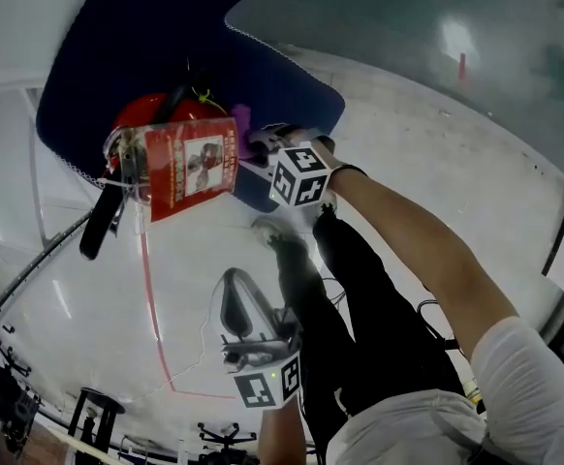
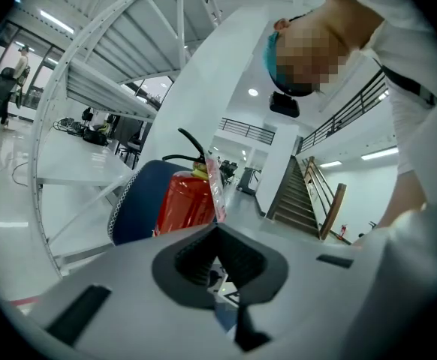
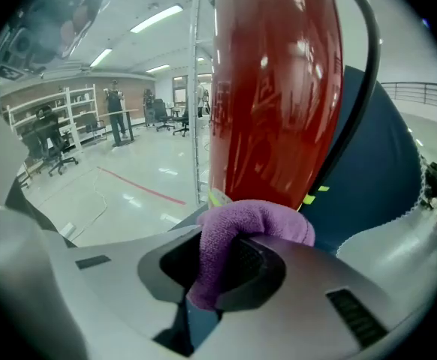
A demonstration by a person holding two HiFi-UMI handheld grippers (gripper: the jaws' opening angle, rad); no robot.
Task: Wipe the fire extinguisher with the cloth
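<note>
Right gripper view, red fire extinguisher (image 3: 275, 88), right hand-held gripper (image 3: 237, 240) pinching purple cloth (image 3: 252, 220), left hand-held gripper (image 2: 217, 229) closed

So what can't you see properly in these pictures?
- Top of the fire extinguisher: cut off by the upper edge of the right gripper view.
- Its lower body: in the head view, covered by the red label card.
- Words on that card: too small and blurry in the head view.
- Whether the purple cloth touches the extinguisher: in the right gripper view, the bunched cloth hides any gap.

Closed left tool (image 2: 218, 229) (right tool (image 3: 230, 247) clamped)
</note>
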